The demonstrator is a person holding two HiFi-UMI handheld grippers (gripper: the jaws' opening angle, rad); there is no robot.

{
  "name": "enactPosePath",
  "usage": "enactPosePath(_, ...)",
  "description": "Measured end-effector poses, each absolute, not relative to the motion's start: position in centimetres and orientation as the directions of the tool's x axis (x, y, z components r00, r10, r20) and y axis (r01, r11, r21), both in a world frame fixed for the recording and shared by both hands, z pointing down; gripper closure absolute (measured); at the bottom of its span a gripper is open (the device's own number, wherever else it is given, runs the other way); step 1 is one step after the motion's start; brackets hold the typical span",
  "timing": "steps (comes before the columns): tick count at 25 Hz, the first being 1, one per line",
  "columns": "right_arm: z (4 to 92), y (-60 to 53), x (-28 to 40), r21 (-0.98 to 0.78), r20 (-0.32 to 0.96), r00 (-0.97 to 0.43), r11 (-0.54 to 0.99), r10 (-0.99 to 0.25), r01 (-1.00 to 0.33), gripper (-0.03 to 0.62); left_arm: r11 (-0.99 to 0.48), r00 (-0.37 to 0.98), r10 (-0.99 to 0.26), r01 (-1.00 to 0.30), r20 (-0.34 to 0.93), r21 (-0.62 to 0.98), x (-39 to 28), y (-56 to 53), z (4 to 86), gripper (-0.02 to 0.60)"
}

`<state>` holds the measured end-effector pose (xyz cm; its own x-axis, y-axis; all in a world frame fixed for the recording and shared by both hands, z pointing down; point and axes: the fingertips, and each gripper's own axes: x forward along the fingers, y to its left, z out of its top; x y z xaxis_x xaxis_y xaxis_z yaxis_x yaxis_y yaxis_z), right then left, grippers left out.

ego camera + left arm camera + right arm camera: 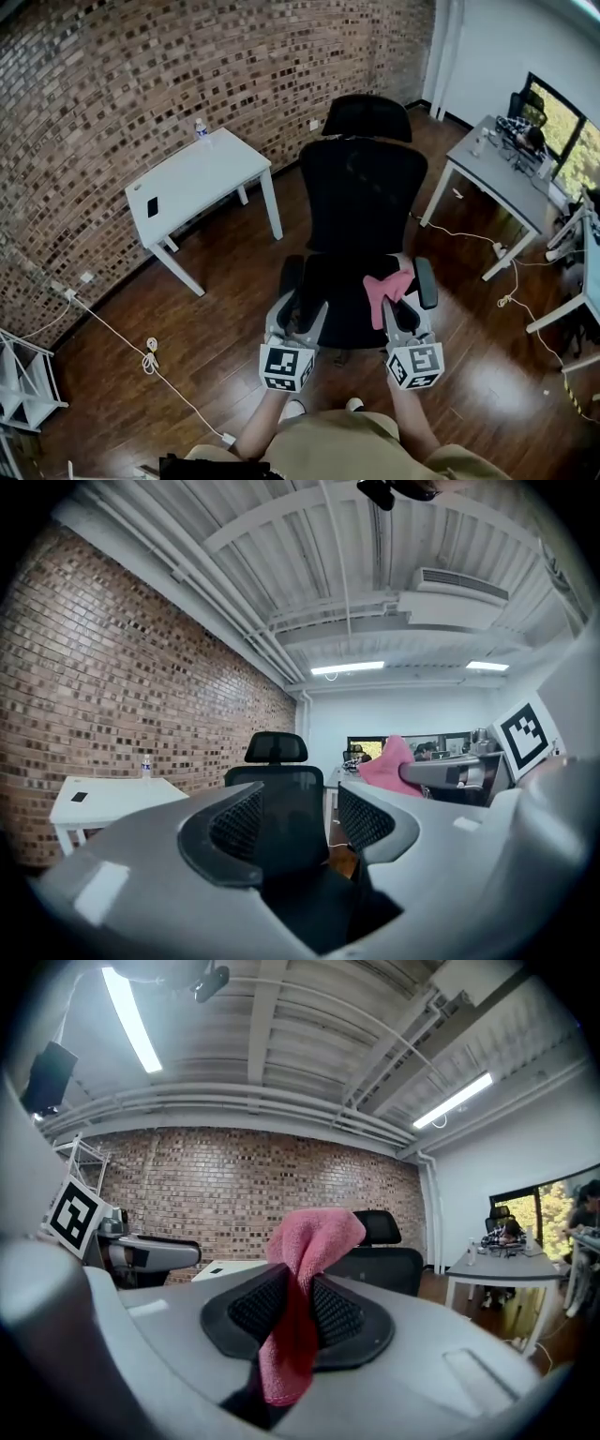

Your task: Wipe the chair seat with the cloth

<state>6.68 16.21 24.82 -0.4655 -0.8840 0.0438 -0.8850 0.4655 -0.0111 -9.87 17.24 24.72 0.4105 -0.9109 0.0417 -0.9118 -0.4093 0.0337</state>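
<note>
Over the near right of the seat: soft pink cloth (pixel 386 291) clamped in the right gripper (pixel 401 321).
Black mesh chair seat (pixel 342 300) looks unwiped, so the whole wipe remains. Left gripper (pixel 298 317) has its jaws apart and empty, near left.

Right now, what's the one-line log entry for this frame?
right gripper: shut on pink cloth | left gripper: open, empty | black office chair seat: under both grippers, cloth contact unclear
</note>
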Motion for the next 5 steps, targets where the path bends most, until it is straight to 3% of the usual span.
enactPosePath(1, 24.9, 16.4, 6.5, -0.013, 0.048, -0.463, 0.463, -0.885, -0.886, 0.513, -0.402, 0.403, -0.914, -0.915, 0.053, 0.038, -10.1, 17.2, 25.0, 0.342)
enactPosePath(5, 24.8, 17.1, 5.4, -0.002, 0.056, -0.455, 0.456, -0.889, -0.890, 0.513, -0.327, 0.328, -0.943, -0.944, 0.058, 0.034, -12.2, 17.3, 25.2, 0.327)
